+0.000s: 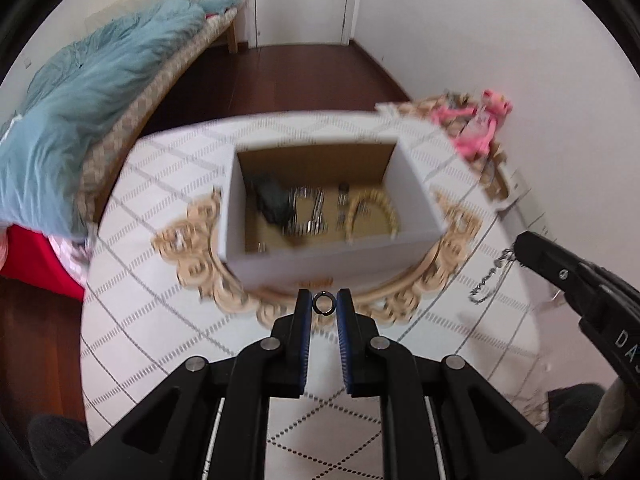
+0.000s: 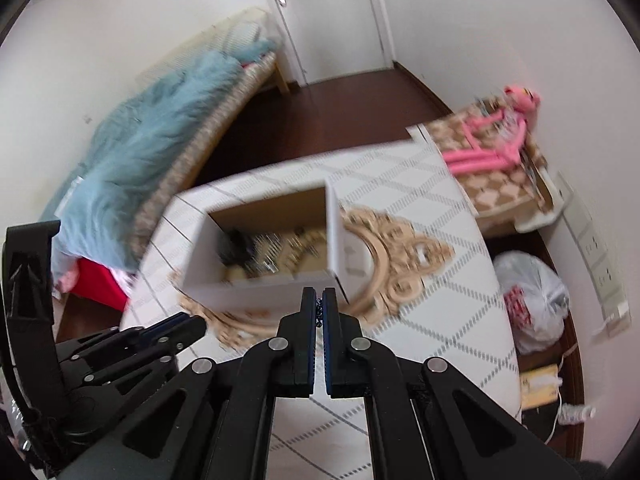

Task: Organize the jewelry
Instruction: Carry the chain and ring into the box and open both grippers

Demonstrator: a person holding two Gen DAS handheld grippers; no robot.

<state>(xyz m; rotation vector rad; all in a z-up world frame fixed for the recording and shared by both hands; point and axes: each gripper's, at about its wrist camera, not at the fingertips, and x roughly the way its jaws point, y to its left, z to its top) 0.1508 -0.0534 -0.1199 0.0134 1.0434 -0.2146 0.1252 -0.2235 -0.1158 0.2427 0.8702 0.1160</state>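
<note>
My left gripper (image 1: 324, 303) pinches a small dark ring (image 1: 323, 303) between nearly closed jaws, its opening facing the camera. My right gripper (image 2: 319, 308), jaws shut, holds a thin chain (image 1: 490, 280) hanging lengthwise downward above the tabletop (image 1: 160, 320), near the open white box (image 1: 332, 256).

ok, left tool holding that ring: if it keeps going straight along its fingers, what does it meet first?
Probably the near wall of the white box, just past the ring in the left tool. Depth is unclear; it might clear the rim into the box.
</note>
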